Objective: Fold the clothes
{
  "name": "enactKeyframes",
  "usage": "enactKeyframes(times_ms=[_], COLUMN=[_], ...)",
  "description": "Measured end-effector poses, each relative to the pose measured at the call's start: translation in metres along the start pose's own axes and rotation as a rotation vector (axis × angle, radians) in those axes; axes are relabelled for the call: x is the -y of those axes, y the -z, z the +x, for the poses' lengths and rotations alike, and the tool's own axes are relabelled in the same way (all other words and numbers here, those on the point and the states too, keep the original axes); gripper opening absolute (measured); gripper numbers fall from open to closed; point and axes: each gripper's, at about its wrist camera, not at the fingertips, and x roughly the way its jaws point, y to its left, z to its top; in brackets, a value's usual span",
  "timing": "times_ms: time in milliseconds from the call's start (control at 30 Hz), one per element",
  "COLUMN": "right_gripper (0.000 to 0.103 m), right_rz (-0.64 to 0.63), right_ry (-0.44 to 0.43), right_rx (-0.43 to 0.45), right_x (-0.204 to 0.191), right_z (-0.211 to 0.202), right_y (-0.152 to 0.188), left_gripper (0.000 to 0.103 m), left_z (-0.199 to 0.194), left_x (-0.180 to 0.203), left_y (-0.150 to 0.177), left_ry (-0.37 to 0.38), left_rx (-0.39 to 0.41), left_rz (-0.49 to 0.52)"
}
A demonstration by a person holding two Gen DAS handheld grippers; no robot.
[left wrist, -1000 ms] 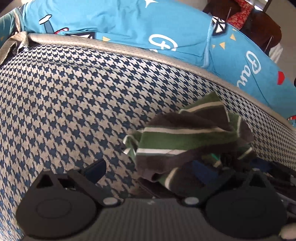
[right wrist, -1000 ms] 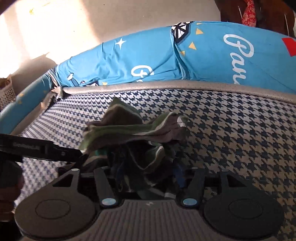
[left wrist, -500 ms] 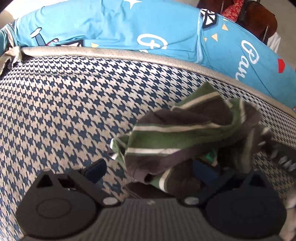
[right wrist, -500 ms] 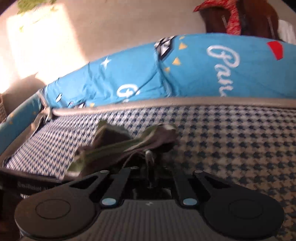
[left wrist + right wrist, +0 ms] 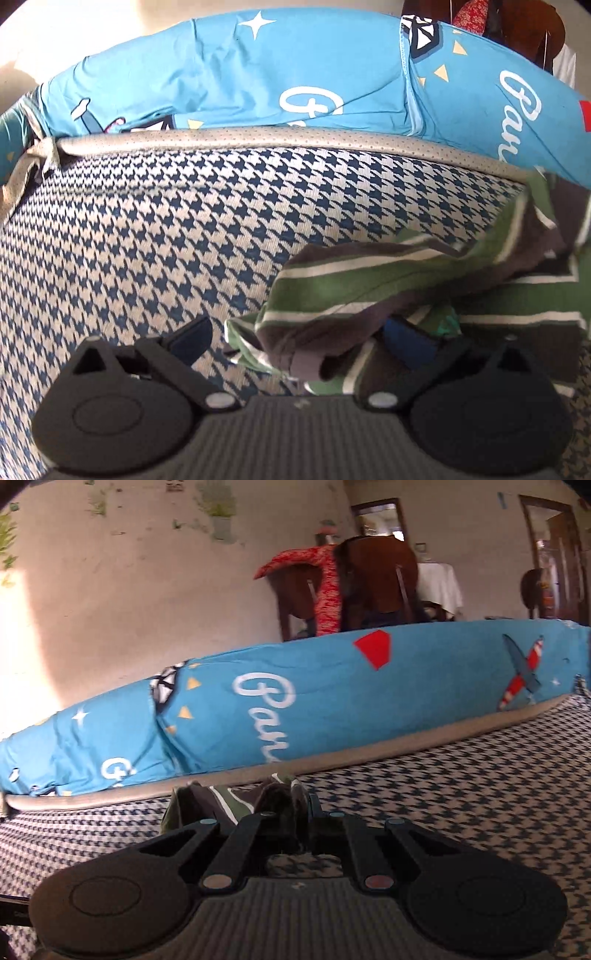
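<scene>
My right gripper (image 5: 295,812), spread a second ago, now pinches the striped garment (image 5: 424,280) off the houndstooth mattress (image 5: 166,240), beginning the unfurl; my left gripper (image 5: 295,336) gapes.

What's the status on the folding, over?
Right gripper shut on striped garment, lifting it. Left gripper open, garment between fingers. Nothing blocking.

We see the garment (image 5: 424,280) on the mattress (image 5: 184,229), near its far edge, with the long cushion (image 5: 332,701) lying behind that edge and chairs (image 5: 369,579) behind the cushion.
</scene>
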Motion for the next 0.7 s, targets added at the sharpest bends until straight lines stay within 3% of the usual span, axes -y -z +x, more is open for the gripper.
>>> enactKeyframes(times_ms=[100,167,233,300,433,700], right_gripper=[0.009,0.016,0.029,0.033,0.038,0.042], right_rz=[0.025,0.04,0.045,0.052,0.05,0.037], right_ry=[0.013,0.011,0.002,-0.007,-0.03,-0.151], right_rx=[-0.045,-0.06,-0.041,-0.013,0.019,-0.078], right_x=[0.008,0.01,0.009,0.006,-0.003,-0.025], right_z=[0.004,0.006,0.004,0.001,-0.001,0.02], right_y=[0.003,0.005,0.005,0.005,0.004,0.017], left_gripper=[0.103,0.103,0.103,0.103,0.103,0.103], left_z=[0.005,0.006,0.004,0.002,0.0,-0.006], left_x=[0.001,0.001,0.002,0.004,0.005,-0.004], left_y=[0.0,0.002,0.004,0.005,0.01,0.014], left_ry=[-0.005,0.0,0.0,-0.007,0.015,0.079], left_rx=[-0.014,-0.021,-0.016,-0.003,-0.012,-0.024], left_rz=[-0.013,-0.027,-0.023,-0.003,0.009,-0.017])
